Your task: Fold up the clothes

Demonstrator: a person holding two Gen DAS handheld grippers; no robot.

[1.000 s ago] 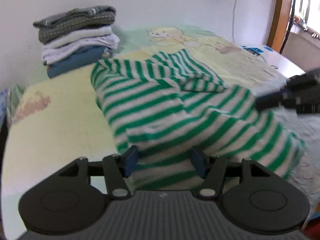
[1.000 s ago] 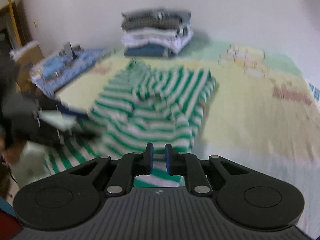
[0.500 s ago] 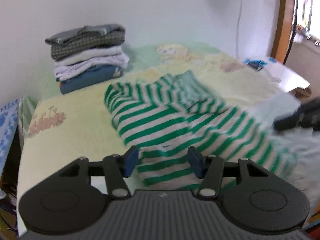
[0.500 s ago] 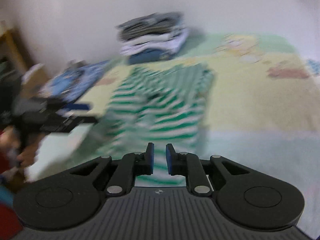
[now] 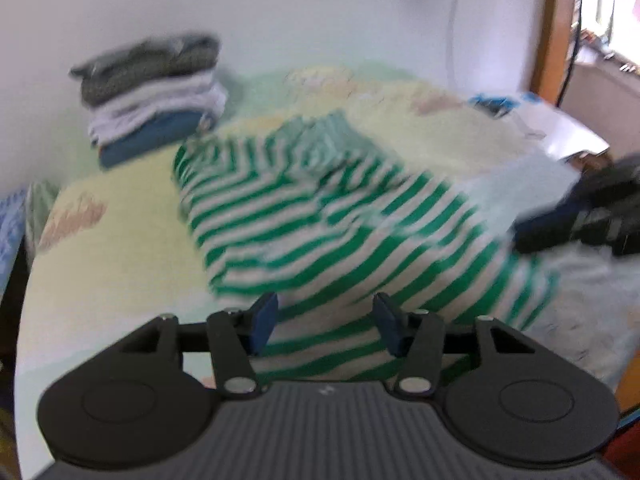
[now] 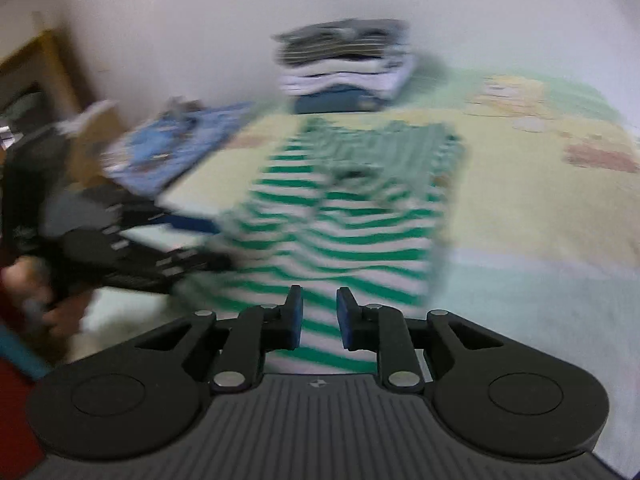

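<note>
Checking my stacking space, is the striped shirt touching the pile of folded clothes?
Apart. The left wrist view shows bare yellow sheet between the striped shirt and the pile; the right wrist view agrees, though blurred.

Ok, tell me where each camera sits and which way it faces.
Left wrist: on the left gripper, looking down its open jaws over the striped shirt; the right gripper shows at right.
Right wrist: on the right gripper, its empty jaws opening over the shirt; a hand grips the left gripper.
Shared: shirt, folded stack, bed.
</note>
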